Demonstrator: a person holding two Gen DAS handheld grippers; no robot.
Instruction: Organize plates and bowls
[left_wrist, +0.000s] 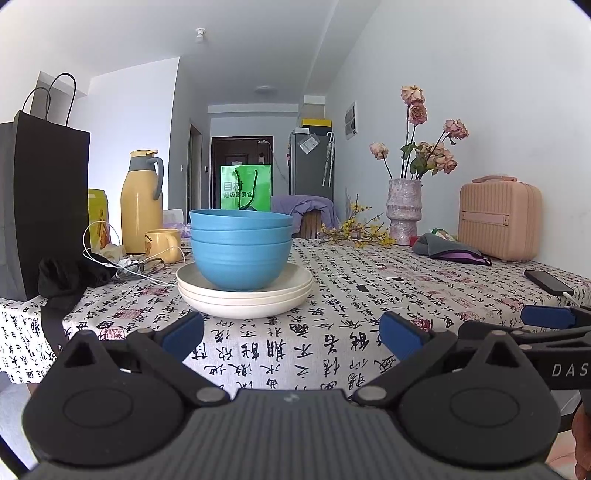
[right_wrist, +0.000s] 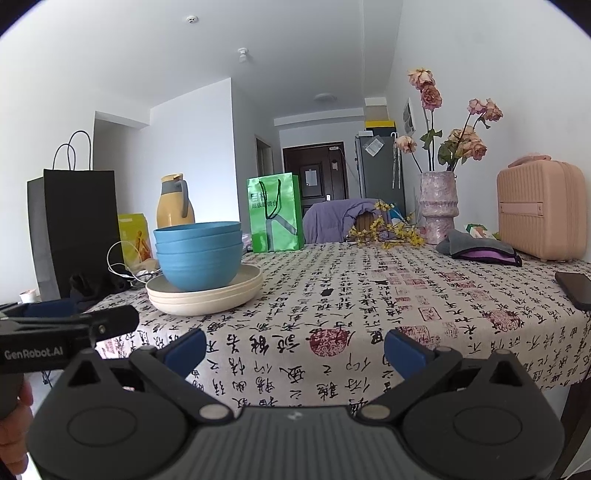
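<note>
Three blue bowls are seen nested on a stack of cream plates, set on the bench toward its left side. The left gripper is held near the bench's front edge, fingers spread wide, nothing gripped. The right gripper is likewise held wide and empty, well apart from the stack.

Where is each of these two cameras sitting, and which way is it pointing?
Left wrist: on the left claw, low at the table's near edge, facing the blue bowls on the plates; the right claw pokes in at right.
Right wrist: on the right claw, further right, same direction; the left claw and a hand show at left.
Both share the bowls, vase and green bag.
</note>
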